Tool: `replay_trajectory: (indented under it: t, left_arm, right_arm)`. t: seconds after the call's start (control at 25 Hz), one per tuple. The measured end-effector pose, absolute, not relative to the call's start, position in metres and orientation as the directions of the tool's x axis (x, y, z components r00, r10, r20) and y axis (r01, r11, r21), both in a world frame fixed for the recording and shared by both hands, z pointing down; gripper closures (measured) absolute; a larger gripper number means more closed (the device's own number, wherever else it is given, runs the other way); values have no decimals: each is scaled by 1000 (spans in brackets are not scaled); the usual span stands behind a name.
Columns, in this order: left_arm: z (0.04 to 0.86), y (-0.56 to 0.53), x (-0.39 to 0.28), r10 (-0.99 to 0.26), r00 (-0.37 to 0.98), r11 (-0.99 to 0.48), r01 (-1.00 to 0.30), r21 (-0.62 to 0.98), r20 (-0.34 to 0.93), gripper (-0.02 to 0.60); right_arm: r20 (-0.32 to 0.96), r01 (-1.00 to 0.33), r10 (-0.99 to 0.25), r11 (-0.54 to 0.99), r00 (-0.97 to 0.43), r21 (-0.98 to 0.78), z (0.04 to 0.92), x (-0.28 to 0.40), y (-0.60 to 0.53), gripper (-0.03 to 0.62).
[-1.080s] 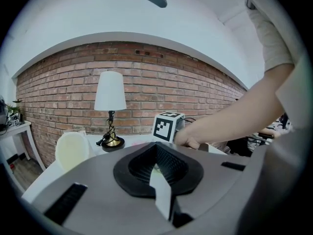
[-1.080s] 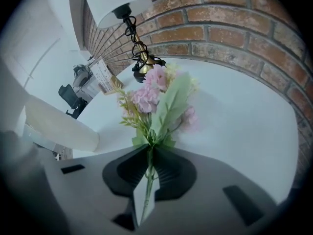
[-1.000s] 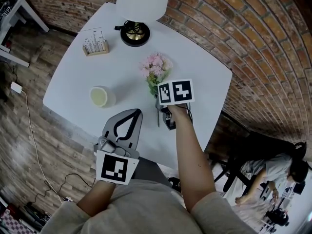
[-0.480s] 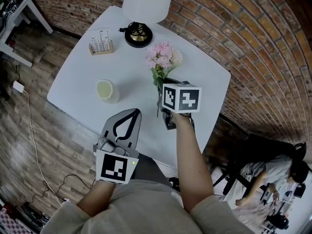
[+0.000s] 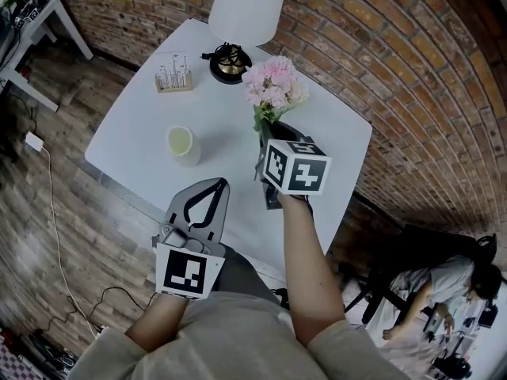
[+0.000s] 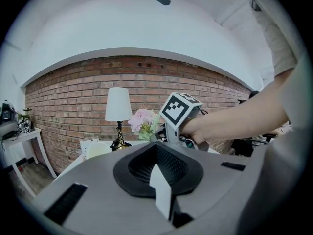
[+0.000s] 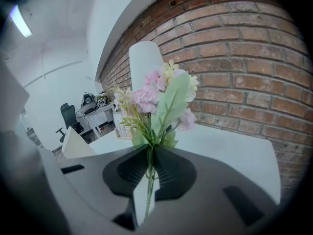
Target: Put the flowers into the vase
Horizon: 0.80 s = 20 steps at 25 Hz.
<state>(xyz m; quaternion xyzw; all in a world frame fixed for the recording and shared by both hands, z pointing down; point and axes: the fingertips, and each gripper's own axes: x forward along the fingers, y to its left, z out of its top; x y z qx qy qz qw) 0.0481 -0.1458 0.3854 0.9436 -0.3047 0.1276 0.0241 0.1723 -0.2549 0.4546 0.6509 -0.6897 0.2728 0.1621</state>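
My right gripper [image 7: 149, 153] is clamped tight on the stems of the pink flowers [image 7: 156, 99], held up above the white table [image 5: 135, 125]. The vase [image 5: 182, 143] sits on the table off to their left. My left gripper [image 5: 215, 187] is closed on nothing, nearer me.

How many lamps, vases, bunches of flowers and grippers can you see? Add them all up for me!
lamp: 1
vase: 1
bunch of flowers: 1, held in the right gripper's fingers
grippers: 2, the left gripper and the right gripper
Total: 5
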Motion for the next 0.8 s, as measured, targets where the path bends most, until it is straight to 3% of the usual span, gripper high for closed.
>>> replay_trajectory:
  t: [0.8]
  left_arm:
    - [374, -133, 38, -597, 768, -795, -605, -42, 233, 578]
  right_arm:
    - [297, -997, -954, 10, -32, -73, 386, 173, -249, 562]
